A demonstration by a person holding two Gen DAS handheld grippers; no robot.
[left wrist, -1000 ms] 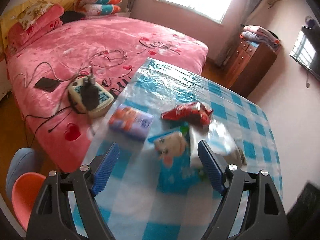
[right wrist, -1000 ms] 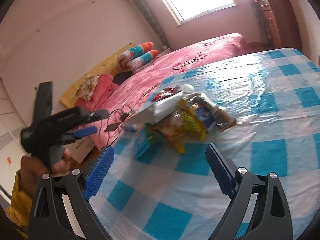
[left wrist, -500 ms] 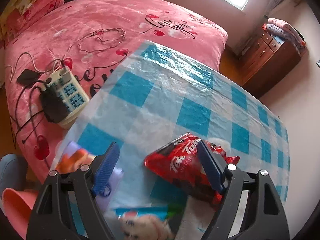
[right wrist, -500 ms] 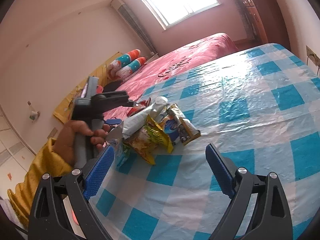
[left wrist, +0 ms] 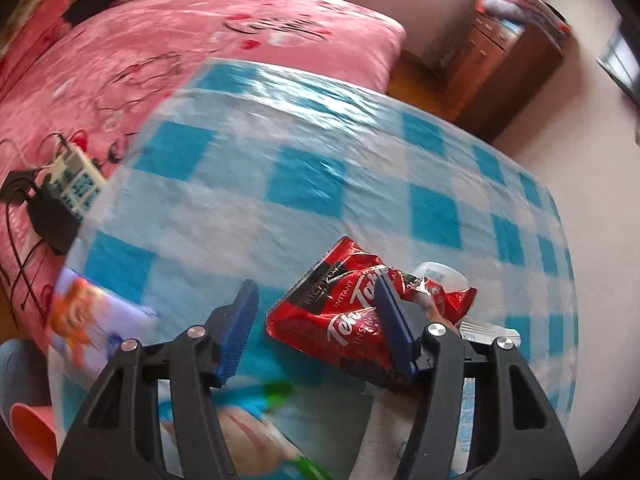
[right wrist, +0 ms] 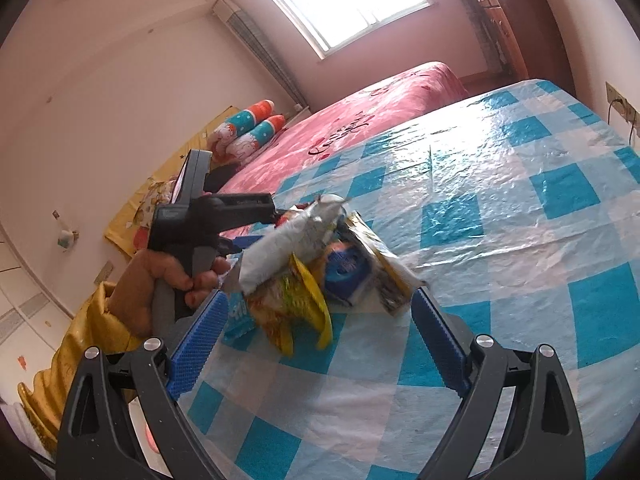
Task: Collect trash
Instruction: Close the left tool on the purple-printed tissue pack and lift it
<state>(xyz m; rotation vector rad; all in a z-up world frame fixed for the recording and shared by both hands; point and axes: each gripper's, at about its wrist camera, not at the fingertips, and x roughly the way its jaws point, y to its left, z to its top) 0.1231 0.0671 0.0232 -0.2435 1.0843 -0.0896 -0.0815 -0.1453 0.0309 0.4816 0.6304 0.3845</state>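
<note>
Since a second ago the left gripper [left wrist: 316, 328] has swung across the blue-and-white checked plastic tablecloth [left wrist: 304, 184] to the crumpled red foil snack wrapper [left wrist: 340, 316], and its blue ribbed jaws are closing — the wrapper lies between them, its right part against the right jaw, the left jaw not yet touching it. That wrapper sits near the table's near edge, at the top of the heap of trash. Beside it, to the left, lies a pale purple packet with an orange cartoon figure [left wrist: 92, 320], and under the gripper a blue pack printed with a cartoon animal [left wrist: 256, 428], blurred. From the right side, the right gripper [right wrist: 320, 336] hangs with its jaws spread wide and nothing between the pads, just short of the pile: a yellow crinkled snack bag [right wrist: 292, 304] and a silvery-white foil pouch [right wrist: 292, 240] leaning over it. A hand [right wrist: 160, 280] in a yellow sleeve [right wrist: 68, 364] grips the left tool's black handle. Beyond the table — a bed under a pink blanket [left wrist: 168, 48].
</note>
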